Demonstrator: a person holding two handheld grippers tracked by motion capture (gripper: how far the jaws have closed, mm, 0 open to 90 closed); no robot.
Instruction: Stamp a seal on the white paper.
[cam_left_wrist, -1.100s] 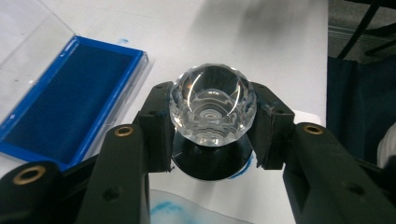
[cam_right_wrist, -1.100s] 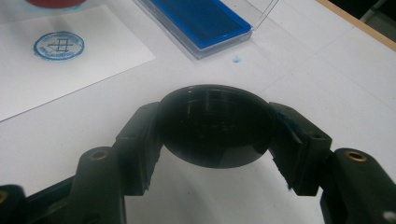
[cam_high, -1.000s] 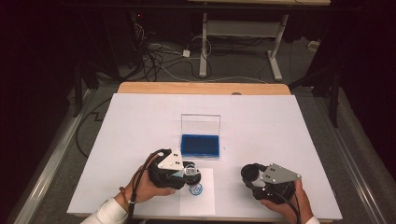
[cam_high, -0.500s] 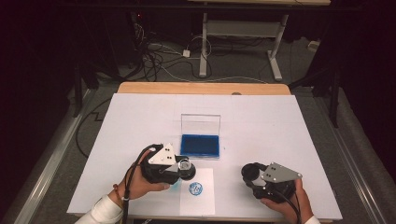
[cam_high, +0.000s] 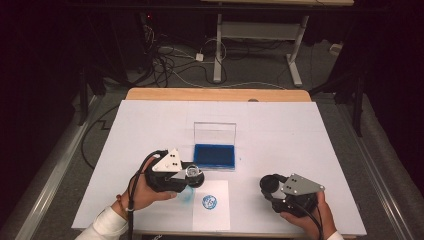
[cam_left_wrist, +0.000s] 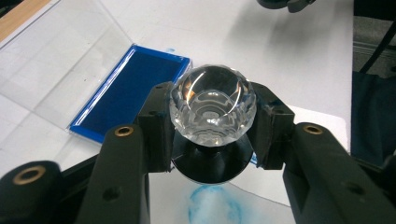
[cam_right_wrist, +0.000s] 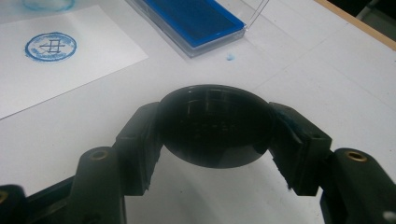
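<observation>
The clear faceted-knob stamp with a black round base (cam_left_wrist: 212, 112) is clamped in the left hand-held gripper (cam_high: 191, 175), knob toward the camera, long axis along the jaws, base just beyond them over the white paper sheet (cam_high: 215, 220). Wet ink could smear. The right hand-held gripper (cam_high: 271, 184) grips a black domed cap (cam_right_wrist: 215, 123).

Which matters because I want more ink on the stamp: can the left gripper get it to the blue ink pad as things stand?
Probably yes. The left gripper holds the stamp just beside the ink pad, whose clear lid stands open, leaving the way free.
</observation>
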